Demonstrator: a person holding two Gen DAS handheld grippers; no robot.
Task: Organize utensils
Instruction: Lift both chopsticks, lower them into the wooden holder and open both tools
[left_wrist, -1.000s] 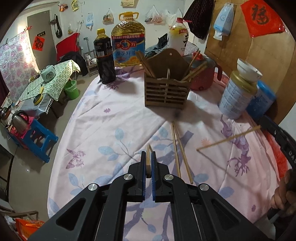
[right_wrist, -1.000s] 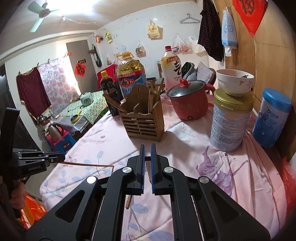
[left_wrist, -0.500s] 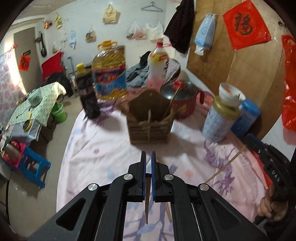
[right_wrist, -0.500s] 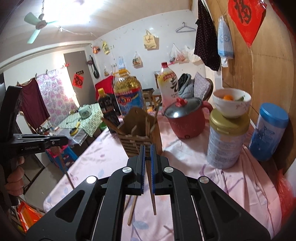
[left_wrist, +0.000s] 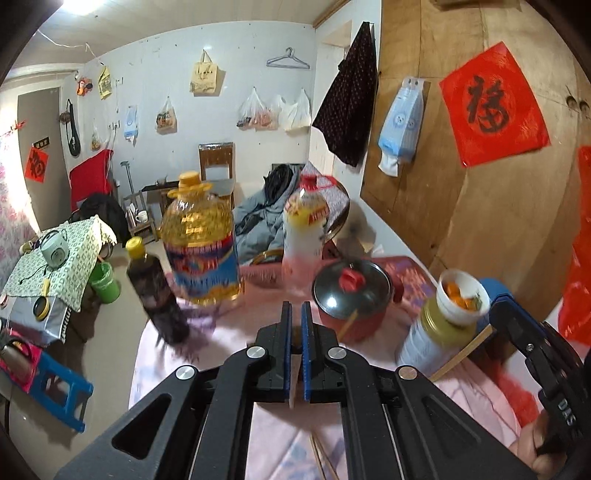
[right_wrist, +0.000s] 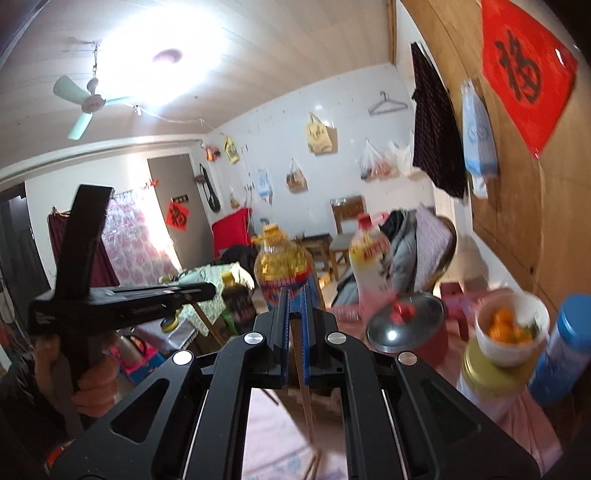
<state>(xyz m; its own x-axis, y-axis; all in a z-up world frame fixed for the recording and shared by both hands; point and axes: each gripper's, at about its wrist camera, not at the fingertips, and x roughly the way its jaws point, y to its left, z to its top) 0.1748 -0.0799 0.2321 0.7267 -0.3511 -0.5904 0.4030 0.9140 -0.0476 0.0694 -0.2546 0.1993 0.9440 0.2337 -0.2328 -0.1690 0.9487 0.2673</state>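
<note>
Your left gripper (left_wrist: 294, 314) was clamped on a chopstick (left_wrist: 293, 380) hanging at lower centre. Your right gripper (right_wrist: 294, 299) pinched another chopstick (right_wrist: 303, 387), also lower centre. The red pot (left_wrist: 352, 299) sat right of centre.

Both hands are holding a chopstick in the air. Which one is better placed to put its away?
Right, by a little. The left hand-held gripper and right hand-held gripper each clamp one, but the right's chopstick hangs tip-down over a wooden thing, maybe the holder, which the left view hides.
</note>
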